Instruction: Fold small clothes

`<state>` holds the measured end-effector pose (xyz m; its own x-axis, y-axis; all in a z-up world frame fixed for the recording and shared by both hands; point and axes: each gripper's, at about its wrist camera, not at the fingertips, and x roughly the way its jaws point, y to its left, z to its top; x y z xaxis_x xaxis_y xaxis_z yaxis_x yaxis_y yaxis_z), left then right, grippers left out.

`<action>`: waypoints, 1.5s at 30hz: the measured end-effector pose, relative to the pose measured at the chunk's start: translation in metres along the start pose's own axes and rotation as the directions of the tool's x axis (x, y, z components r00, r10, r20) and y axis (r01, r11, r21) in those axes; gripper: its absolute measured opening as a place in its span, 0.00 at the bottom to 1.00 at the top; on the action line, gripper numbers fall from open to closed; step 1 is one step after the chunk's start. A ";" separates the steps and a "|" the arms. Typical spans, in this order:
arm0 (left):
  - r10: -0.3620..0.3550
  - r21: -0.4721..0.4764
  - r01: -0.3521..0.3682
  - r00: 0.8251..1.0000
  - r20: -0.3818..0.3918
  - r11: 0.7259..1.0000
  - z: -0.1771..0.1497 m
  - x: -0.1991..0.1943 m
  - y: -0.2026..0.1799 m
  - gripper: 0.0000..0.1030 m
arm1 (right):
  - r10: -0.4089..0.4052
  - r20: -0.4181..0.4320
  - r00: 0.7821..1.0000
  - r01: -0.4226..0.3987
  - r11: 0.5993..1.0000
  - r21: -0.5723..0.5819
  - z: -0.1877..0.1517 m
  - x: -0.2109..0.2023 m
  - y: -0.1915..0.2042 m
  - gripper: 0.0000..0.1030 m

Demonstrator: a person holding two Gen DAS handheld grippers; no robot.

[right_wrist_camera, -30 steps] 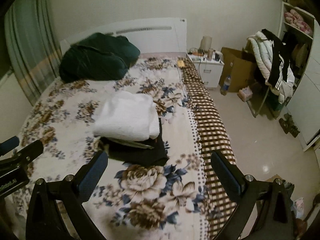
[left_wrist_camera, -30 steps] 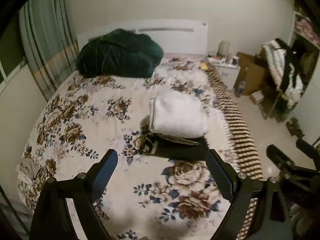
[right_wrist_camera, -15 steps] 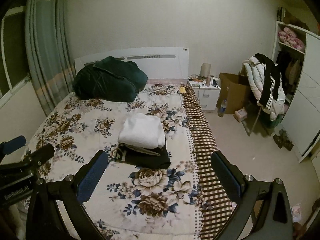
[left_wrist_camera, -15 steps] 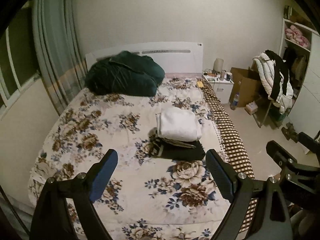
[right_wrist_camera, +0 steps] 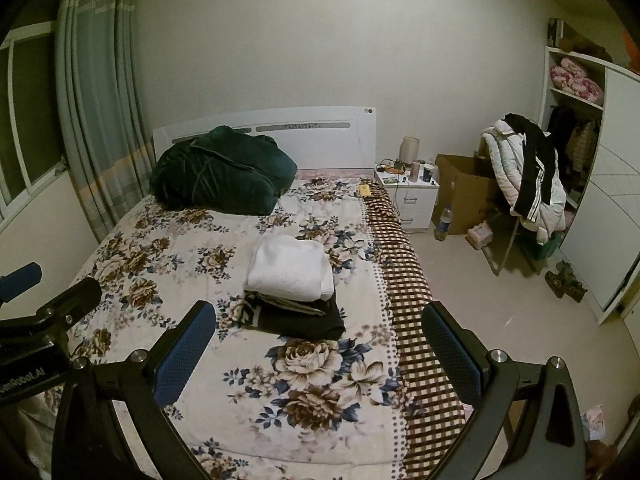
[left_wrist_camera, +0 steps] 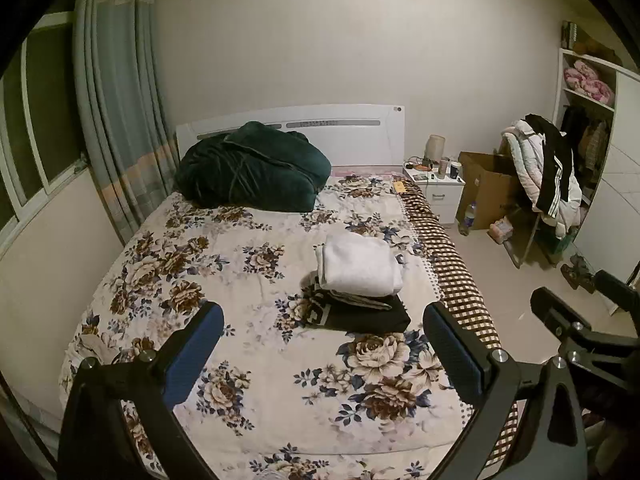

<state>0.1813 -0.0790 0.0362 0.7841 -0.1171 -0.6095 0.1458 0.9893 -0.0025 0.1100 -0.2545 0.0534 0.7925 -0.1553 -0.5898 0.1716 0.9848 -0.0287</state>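
Observation:
A folded white garment (left_wrist_camera: 358, 264) lies on top of a folded black garment (left_wrist_camera: 360, 314) in a neat stack on the floral bed (left_wrist_camera: 224, 272). The same white garment (right_wrist_camera: 290, 266) and black garment (right_wrist_camera: 300, 318) show in the right wrist view. My left gripper (left_wrist_camera: 320, 352) is open and empty, held well back from the stack, above the foot of the bed. My right gripper (right_wrist_camera: 320, 352) is open and empty too, to the right of the left one. Each gripper shows at the edge of the other's view.
A dark green bundled blanket (left_wrist_camera: 252, 170) lies by the white headboard. A white nightstand (right_wrist_camera: 408, 196), a cardboard box (right_wrist_camera: 464, 190) and a chair heaped with clothes (right_wrist_camera: 524, 176) stand right of the bed. Curtains (left_wrist_camera: 116, 112) hang on the left.
Both grippers have pulled back and up from the stack. The whole bed and room now show. The stack has not moved. Both stay open.

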 end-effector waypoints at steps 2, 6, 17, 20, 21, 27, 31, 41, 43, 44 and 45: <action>0.000 0.000 0.000 1.000 0.001 1.000 0.000 -0.001 0.000 0.99 | 0.003 0.003 1.000 -0.003 1.000 -0.004 0.004 -0.002 0.000 1.00; 0.001 -0.012 -0.001 1.000 -0.009 1.000 -0.001 -0.002 0.000 0.99 | 0.008 -0.001 1.000 -0.008 1.000 -0.003 0.003 -0.008 0.002 1.00; 0.010 -0.010 -0.010 1.000 -0.006 1.000 -0.002 -0.007 -0.001 0.99 | 0.032 -0.007 0.999 -0.032 0.999 -0.013 0.009 -0.005 -0.001 1.00; 0.014 -0.010 -0.014 1.000 -0.007 1.000 -0.003 -0.008 -0.003 0.99 | 0.033 -0.007 0.999 -0.033 0.999 -0.013 0.010 -0.004 -0.002 1.00; 0.015 -0.010 -0.015 1.000 -0.007 1.000 -0.003 -0.008 -0.004 0.99 | 0.032 -0.007 0.999 -0.032 0.999 -0.013 0.010 -0.004 -0.002 1.00; 0.014 -0.009 -0.014 1.000 -0.007 1.000 -0.003 -0.009 -0.003 0.99 | 0.035 -0.007 0.999 -0.035 0.999 -0.013 0.010 -0.003 -0.003 1.00; 0.014 -0.009 -0.014 1.000 -0.005 1.000 -0.003 -0.009 -0.003 0.99 | 0.034 -0.006 0.999 -0.034 0.999 -0.013 0.011 -0.001 -0.005 1.00; 0.024 -0.015 -0.024 1.000 -0.005 1.000 -0.004 -0.010 -0.002 0.99 | 0.033 -0.009 0.999 -0.033 0.999 -0.007 0.011 -0.001 -0.005 1.00; 0.026 -0.018 -0.026 1.000 -0.006 0.999 -0.005 -0.010 -0.002 0.99 | 0.031 -0.007 1.000 -0.031 1.000 -0.007 0.010 -0.002 -0.004 1.00; 0.026 -0.018 -0.026 1.000 -0.004 0.999 -0.005 -0.010 -0.002 0.99 | 0.029 -0.008 1.000 -0.029 1.000 -0.008 0.010 -0.002 -0.004 1.00; 0.026 -0.018 -0.026 1.000 -0.004 0.999 -0.005 -0.011 -0.002 0.99 | 0.029 -0.008 1.000 -0.029 1.000 -0.007 0.009 -0.002 -0.003 1.00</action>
<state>0.1697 -0.0793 0.0387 0.7850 -0.0906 -0.6128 0.1143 0.9935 -0.0005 0.1134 -0.2583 0.0623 0.7925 -0.1264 -0.5966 0.1449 0.9893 -0.0171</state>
